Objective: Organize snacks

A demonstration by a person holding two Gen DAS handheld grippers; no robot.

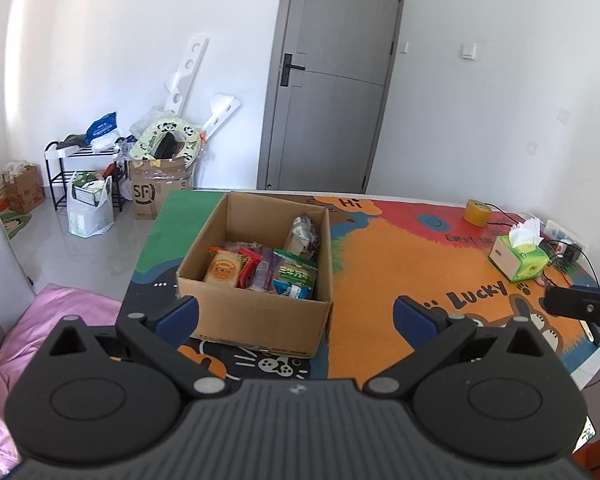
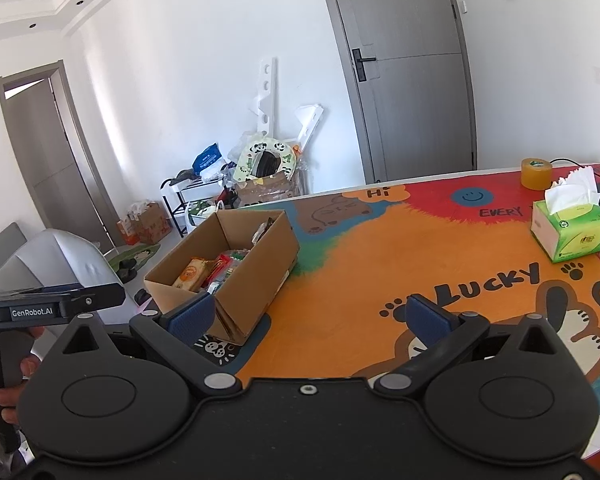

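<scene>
Left wrist view: left tongs (image 1: 296,312) spread wide and empty before a cardboard box (image 1: 256,312) of half-hidden snack packets (image 1: 260,268) on the table (image 1: 400,280). Right tongs (image 2: 308,314) likewise agape; the box's near wall hides most snacks.

Lower snack packets (image 1: 260,272) behind cardboard box (image 1: 256,320) wall (labels unreadable)

The left tool (image 1: 296,318) and the right tool (image 2: 308,318) both hover level above the desk's near edge with blue-padded fingers (image 1: 178,316) spread wide and nothing between them, the left one gripped by a bare hand (image 2: 8,384) around its handle
</scene>
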